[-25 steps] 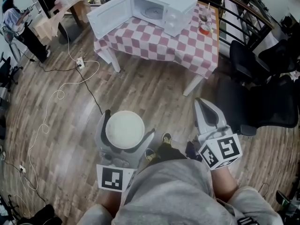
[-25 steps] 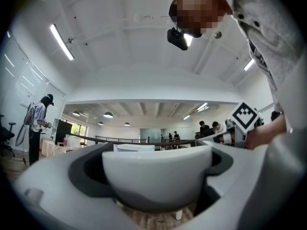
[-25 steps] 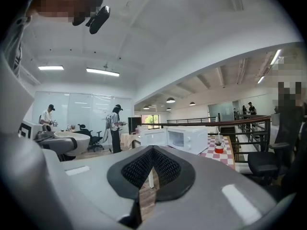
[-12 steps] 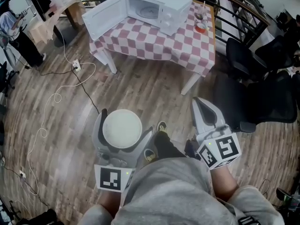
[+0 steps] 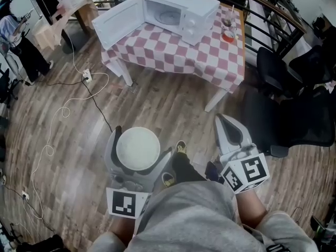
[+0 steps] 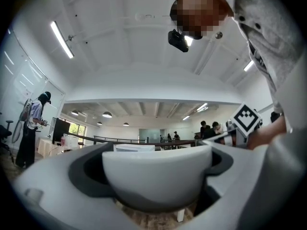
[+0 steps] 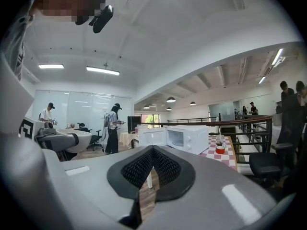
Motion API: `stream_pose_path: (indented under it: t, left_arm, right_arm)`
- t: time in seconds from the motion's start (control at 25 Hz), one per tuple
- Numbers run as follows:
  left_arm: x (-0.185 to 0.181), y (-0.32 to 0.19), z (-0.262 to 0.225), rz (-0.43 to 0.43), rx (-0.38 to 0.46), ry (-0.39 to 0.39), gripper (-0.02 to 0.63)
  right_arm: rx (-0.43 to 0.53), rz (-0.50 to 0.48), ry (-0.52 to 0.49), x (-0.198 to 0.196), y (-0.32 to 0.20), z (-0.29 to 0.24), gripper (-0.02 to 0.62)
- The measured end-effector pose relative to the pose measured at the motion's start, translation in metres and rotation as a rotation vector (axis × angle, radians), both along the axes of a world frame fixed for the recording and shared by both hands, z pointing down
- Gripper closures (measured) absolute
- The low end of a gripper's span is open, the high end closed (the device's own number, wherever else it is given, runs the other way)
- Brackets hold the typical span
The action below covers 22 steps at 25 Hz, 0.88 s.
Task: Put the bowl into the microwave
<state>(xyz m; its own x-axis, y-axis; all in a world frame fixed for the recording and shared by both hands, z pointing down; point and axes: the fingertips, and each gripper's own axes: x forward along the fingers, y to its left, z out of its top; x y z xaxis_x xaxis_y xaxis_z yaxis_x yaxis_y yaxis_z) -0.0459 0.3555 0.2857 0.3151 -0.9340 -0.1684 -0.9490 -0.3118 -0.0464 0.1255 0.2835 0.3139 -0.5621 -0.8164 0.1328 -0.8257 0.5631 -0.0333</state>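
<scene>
Standing on wood-plank floor (image 5: pixel 157 104), well short of the table (image 5: pixel 210 56), which wears a red-and-white checked cloth. Left gripper (image 5: pixel 143 140) held low and close to the body, jaws spread wide and clamped on the white bowl (image 5: pixel 137 148); the left gripper view shows the bowl's rounded wall seated between both dark pads, rim level, upright. From above, the bowl's inside looks plain and pale. Right gripper (image 5: pixel 227 121) just beside it on the person's right, jaws pressed together at the tip with only a thin slit below, nothing between them; its marker cube (image 5: pixel 245 173) sits near the wrist. White microwave (image 5: pixel 181 9) on the far part of the table, its door (image 5: pixel 118 20) swung fully open to the left, cavity facing this way. At the table's right far corner, two small items: a red-rimmed container (image 5: pixel 229 34) and what seems to be a glass (image 5: pixel 228 20), too small to be sure. White cable (image 5: pixel 68 106) trails over the floor at left. Black office chair (image 5: pixel 294 114) at right. A person (image 5: pixel 18 41) stands at the far left edge.
</scene>
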Motion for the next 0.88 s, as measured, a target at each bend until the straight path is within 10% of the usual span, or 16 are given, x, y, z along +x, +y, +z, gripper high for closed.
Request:
stream_pose_path:
  t: [0.88]
  left_arm:
    - [-0.010,-0.179,-0.006,-0.030,-0.007,0.023,0.067]
  right_arm:
    - [-0.020,-0.050,-0.010,-0.004,-0.177,0.006,0.598]
